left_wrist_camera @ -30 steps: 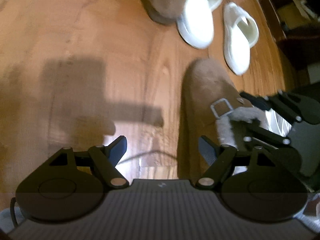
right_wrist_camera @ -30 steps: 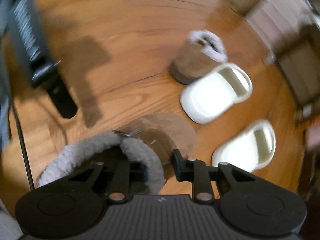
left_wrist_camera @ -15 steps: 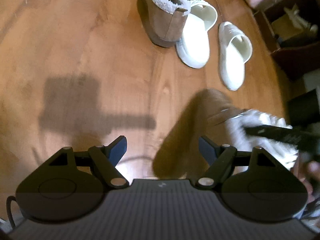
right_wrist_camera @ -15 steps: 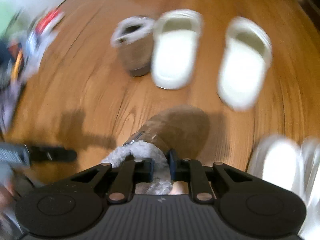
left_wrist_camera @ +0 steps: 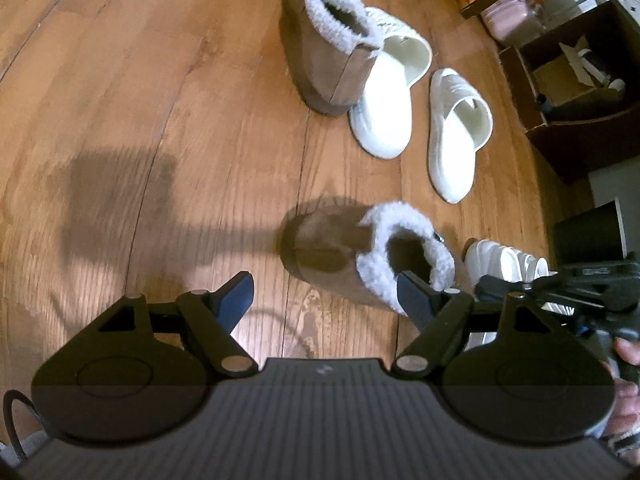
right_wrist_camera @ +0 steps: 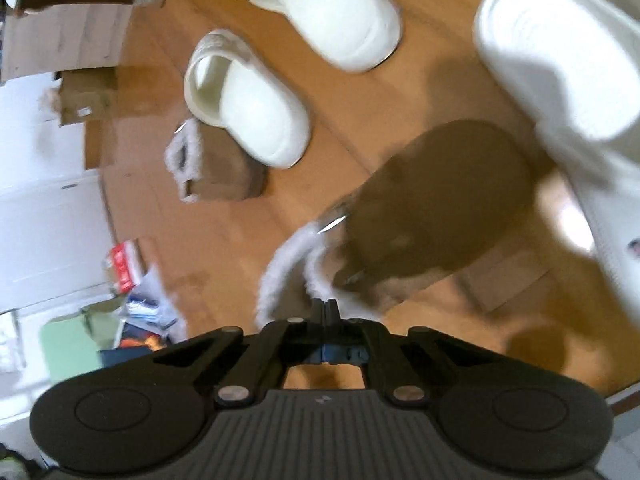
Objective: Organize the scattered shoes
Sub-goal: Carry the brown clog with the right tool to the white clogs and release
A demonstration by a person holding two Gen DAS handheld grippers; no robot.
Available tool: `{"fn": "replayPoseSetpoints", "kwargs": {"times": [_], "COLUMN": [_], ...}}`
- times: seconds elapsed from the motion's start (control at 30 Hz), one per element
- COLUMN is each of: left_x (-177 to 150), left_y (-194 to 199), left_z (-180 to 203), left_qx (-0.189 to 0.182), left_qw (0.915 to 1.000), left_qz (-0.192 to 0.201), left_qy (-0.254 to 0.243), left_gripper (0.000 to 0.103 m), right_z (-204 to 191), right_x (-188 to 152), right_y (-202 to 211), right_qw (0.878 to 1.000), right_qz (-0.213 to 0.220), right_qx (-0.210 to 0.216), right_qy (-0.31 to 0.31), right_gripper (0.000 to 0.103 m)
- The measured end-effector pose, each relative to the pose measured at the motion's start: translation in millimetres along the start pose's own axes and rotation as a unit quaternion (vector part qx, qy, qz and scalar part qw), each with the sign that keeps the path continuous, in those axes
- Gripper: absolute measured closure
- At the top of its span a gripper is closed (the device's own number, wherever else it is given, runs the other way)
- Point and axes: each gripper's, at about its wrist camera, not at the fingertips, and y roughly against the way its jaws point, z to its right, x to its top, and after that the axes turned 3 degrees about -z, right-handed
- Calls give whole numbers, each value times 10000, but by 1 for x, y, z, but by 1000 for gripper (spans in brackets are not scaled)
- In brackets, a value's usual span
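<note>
Wood floor (left_wrist_camera: 160, 100): ahead of the left gripper (left_wrist_camera: 325, 294), a brown boot (left_wrist_camera: 328, 40) and two white slippers (left_wrist_camera: 386, 96) (left_wrist_camera: 456, 132).

floor: wooden planks (left_wrist_camera: 168, 128), grain visible | far right: dark open shelf unit (left_wrist_camera: 576, 92), papers inside | beyond it: pink bag (left_wrist_camera: 510, 14) | right-wrist view: cardboard boxes (right_wrist_camera: 76, 48) by white wall (right_wrist_camera: 44, 232); heap of magazines (right_wrist_camera: 136, 304), blurred

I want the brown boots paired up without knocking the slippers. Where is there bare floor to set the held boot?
Bare wooden floor spreads wide left of the standing brown boot, and between it and the held boot. Crowded: to its right the white slippers, one touching it, then boxes.
</note>
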Motion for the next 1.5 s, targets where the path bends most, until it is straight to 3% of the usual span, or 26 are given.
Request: {"fn": "replayPoseSetpoints", "kwargs": {"times": [0.1,0.13,0.17,0.2,0.23,0.27,0.3,0.33,0.37,0.47,0.53,0.6,0.7,0.77,0.83,0.9,0.93,1.0,1.1,1.2,1.27,1.4,1.43,1.5], "left_x": [0,0,-1,-1,-2,-2,-3,-4,-4,-6,-7,-9,-9,-8,-9,-8,-8,-8,-8,-9,-8,-6,-5,-4], "left_y": [-10,-13,-16,-21,-25,-30,-32,-33,-35,-39,-45,-51,-53,-52,-52,-52,-53,-56,-60,-62,-61,-53,-52,-49], "left_z": [-4,-6,-8,-10,-12,-14,-14,-14,-14,-14,-14,-14,-16,-16,-16,-13,-13,-13,-11,-8,-11,-19,-20,-21], "left_qx": [-177,-264,-368,-528,-688,-834,-945,-1035,-1124,-1332,-1530,-1659,-1751,-1703,-1447,-932,-843,-924,-1128,-870,-822,-851,-835,-763], "left_qw": [9993,9988,9979,9962,9939,9915,9896,9882,9866,9822,9768,9725,9695,9707,9764,9855,9868,9855,9822,9858,9862,9863,9867,9879], "left_qz": [-275,-362,-439,-559,-680,-784,-844,-875,-907,-1000,-1126,-1231,-1272,-1239,-1171,-1071,-1065,-1108,-1206,-1210,-1183,-1031,-1003,-941], "left_qy": [155,221,296,410,525,619,678,719,760,866,991,1077,1147,1156,1099,924,884,898,897,776,814,963,968,964], "left_gripper": [25,25,24,24,24,24,24,23,22,21,21,21,21,21,21,21,21,21,21,21,21,21,21,21], "right_z": [-28,-43,-51,-63,-70,-76,-78,-78,-79,-72,-62,-59,-58,-57,-52,-50,-50,-52,-50,-47,-46,-59,-63,-66], "right_x": [-5,-9,-12,-21,-33,-46,-54,-60,-65,-80,-89,-89,-77,-69,-57,-50,-47,-41,-33,-30,-31,-23,-19,-16], "right_y": [1,1,1,-1,-6,-11,-16,-21,-25,-47,-68,-73,-82,-84,-93,-97,-97,-97,-106,-124,-131,-119,-112,-103], "right_qw": [9895,9708,9568,9230,8794,8278,7942,7633,7420,6425,5669,5474,5551,5667,5643,5568,5610,5724,5766,5622,5655,6611,7025,7529], "right_qz": [-8,84,134,253,307,343,274,183,115,-358,-688,-773,-849,-858,-870,-948,-1007,-1130,-1298,-1335,-1277,-1072,-1023,-894], "right_qx": [-600,-1060,-1312,-1763,-2164,-2528,-2698,-2825,-2910,-3381,-3572,-3607,-3536,-3467,-3587,-3708,-3678,-3582,-3502,-3591,-3635,-3493,-3377,-3211], "right_qy": [1317,2149,2589,3410,4229,4996,5438,5807,6038,6867,7391,7511,7481,7425,7384,7372,7348,7289,7266,7329,7292,6554,6180,5675], "right_gripper": [79,65,52,45,32,19,14,13,12,12,12,12,12,12,13,13,14,13,9,7,12,21,22,23]}}
